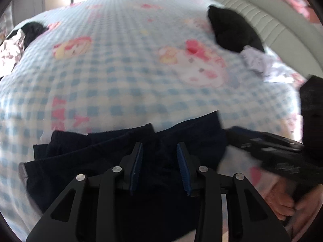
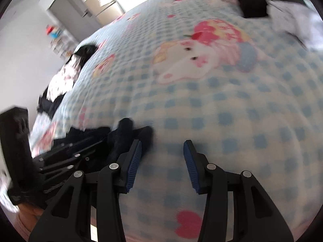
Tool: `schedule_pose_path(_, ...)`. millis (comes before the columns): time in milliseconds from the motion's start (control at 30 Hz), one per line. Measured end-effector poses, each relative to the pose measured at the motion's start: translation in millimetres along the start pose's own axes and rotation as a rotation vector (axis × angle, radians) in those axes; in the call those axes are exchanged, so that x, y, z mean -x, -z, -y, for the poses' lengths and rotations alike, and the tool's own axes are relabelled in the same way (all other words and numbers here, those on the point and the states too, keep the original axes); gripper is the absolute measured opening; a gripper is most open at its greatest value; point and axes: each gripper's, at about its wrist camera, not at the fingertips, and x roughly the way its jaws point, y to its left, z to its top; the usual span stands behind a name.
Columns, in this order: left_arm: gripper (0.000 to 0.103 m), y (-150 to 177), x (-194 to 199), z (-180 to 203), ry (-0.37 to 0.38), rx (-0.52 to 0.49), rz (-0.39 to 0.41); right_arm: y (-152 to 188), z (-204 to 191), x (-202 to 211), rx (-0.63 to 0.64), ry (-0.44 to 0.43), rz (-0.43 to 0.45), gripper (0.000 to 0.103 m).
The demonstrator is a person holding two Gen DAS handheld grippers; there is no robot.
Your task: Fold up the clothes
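Observation:
A dark navy garment [image 1: 113,157] lies crumpled at the near edge of a blue-and-white checked bedspread [image 1: 125,76]. My left gripper [image 1: 159,148] hovers right over it. Its blue pads stand apart, with navy cloth showing in the gap and no visible pinch. In the right wrist view the same garment [image 2: 123,133] lies just left of my right gripper [image 2: 163,143]. That gripper is open over bare bedspread [image 2: 232,111] with nothing between its fingers. The right gripper's black body [image 1: 272,151] shows at the right of the left wrist view, with a person's hand [image 1: 282,199] below it.
A black garment [image 1: 232,32] and a pale lilac one [image 1: 256,60] lie at the far right, beside a grey padded headboard [image 1: 272,14]. More clothes are piled at the bed's left edge [image 1: 12,46]. Cabinets and a shelf [image 2: 60,40] stand beyond the bed.

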Motion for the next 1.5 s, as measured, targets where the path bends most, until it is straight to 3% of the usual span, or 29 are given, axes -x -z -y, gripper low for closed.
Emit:
schedule_pose_path(133,0.037,1,15,8,0.030,0.003,0.044,1,-14,-8,0.068,0.014,-0.001,0.045)
schedule_pose_path(233,0.035,5,1,6,0.016,0.000,-0.007,2,-21,-6,0.098,-0.041,0.001,0.045)
schedule_pose_path(333,0.035,13,-14,0,-0.006,0.003,-0.052,7,-28,-9,0.139,-0.010,-0.016,0.044)
schedule_pose_path(500,0.036,20,-20,1,0.000,0.003,-0.057,13,-27,-20,0.159,0.014,-0.059,0.044)
schedule_pose_path(600,0.036,19,-28,1,-0.017,-0.005,-0.084,19,-27,-31,0.201,0.068,-0.124,0.044)
schedule_pose_path(700,0.036,18,-31,3,-0.028,-0.018,-0.096,28,-36,-27,0.296,0.174,-0.130,0.043)
schedule_pose_path(800,0.036,17,-30,2,-0.027,-0.030,-0.102,34,-23,-17,0.254,0.236,-0.139,0.042)
schedule_pose_path(867,0.036,15,-27,1,-0.016,-0.025,-0.092,33,-9,-3,0.172,0.209,-0.114,0.041)
schedule_pose_path(1000,0.036,13,-5,-1,0.038,0.013,-0.015,23,3,25,0.047,0.058,0.006,0.044)
schedule_pose_path(1067,0.036,11,2,-1,0.042,0.035,0.006,19,-3,27,0.046,-0.051,0.029,0.044)
schedule_pose_path(1167,0.036,10,8,-4,0.054,0.061,0.019,17,-18,18,0.078,-0.109,0.018,0.045)
schedule_pose_path(1367,0.036,16,1,-5,0.050,0.058,-0.010,21,-12,-15,0.049,0.018,-0.090,0.046)
schedule_pose_path(1467,0.036,18,-14,-3,-0.023,0.030,-0.074,24,-8,-9,0.068,0.071,-0.088,0.045)
schedule_pose_path(1500,0.036,18,-17,-2,-0.041,0.023,-0.090,25,-8,-6,0.087,0.103,-0.082,0.051)
